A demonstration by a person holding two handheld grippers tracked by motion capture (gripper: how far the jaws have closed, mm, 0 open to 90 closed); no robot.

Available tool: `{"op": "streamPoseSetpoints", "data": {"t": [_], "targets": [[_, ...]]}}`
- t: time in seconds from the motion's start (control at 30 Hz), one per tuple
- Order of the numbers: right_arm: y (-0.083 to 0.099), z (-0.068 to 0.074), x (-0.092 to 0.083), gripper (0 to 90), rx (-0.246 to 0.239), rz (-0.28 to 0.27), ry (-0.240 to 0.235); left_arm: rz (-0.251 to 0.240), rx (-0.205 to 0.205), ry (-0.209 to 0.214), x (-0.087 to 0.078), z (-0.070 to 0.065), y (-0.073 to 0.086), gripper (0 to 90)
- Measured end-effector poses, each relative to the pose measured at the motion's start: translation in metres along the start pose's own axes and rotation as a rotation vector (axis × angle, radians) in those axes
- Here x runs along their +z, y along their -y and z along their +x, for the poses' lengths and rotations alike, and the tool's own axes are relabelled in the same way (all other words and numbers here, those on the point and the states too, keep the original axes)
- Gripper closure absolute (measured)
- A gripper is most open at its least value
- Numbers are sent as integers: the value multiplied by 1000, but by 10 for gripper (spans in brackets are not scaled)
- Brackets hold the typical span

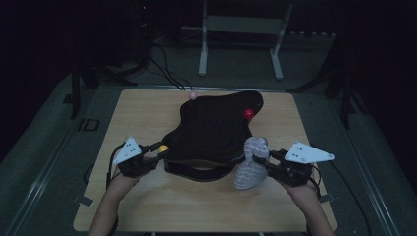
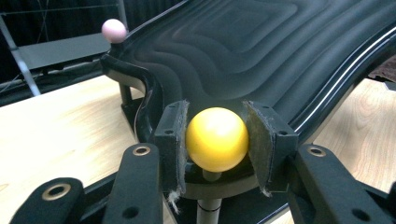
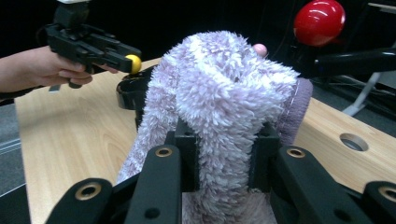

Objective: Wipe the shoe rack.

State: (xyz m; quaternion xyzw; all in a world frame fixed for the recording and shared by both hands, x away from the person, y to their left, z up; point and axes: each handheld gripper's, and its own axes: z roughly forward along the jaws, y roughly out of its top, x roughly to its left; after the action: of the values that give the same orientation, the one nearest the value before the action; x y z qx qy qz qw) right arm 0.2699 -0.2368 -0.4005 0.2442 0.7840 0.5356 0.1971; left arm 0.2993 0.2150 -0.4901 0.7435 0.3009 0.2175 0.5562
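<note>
The left gripper (image 2: 217, 140) has its two padded fingers (image 2: 172, 140) closed against the sides of a yellow ball (image 2: 217, 139), which sits atop a thin post at the near edge of a black ridged tray (image 2: 261, 51). A pink ball (image 2: 114, 31) stands at the tray's far left corner, and the pale wooden worktop (image 2: 60, 126) lies on either side.

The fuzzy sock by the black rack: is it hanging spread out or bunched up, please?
Bunched up: the fuzzy sock is gathered into a thick wad squeezed in the right hand-held gripper, beside the black rack.
</note>
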Motion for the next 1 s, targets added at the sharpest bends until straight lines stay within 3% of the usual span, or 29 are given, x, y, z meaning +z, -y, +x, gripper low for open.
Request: {"op": "streamPoseSetpoints", "data": {"t": [0.27, 0.43, 0.5, 0.6, 0.73, 0.87, 0.93, 1.0], "targets": [[0, -4, -1, 714, 15, 8, 33, -8, -9, -7, 3, -4, 0, 596], [-7, -9, -7, 714, 15, -16, 31, -8, -2, 1, 6, -8, 0, 596], [-3, -11, -3, 716, 17, -2, 42, -10, -2, 0, 6, -9, 0, 597], [7, -15, -1, 717, 63, -1, 36, -14, -1, 1, 7, -10, 0, 596], [7, -13, -6, 714, 57, 10, 54, -13, 4, -7, 7, -11, 0, 596], [-2, -5, -17, 714, 45, -26, 6, -13, 8, -1, 8, -12, 0, 596], [3, 0, -11, 714, 26, 12, 17, -12, 8, -1, 8, -12, 0, 597], [13, 0, -2, 713, 41, 39, 15, -11, 7, -1, 8, -12, -1, 597]]}}
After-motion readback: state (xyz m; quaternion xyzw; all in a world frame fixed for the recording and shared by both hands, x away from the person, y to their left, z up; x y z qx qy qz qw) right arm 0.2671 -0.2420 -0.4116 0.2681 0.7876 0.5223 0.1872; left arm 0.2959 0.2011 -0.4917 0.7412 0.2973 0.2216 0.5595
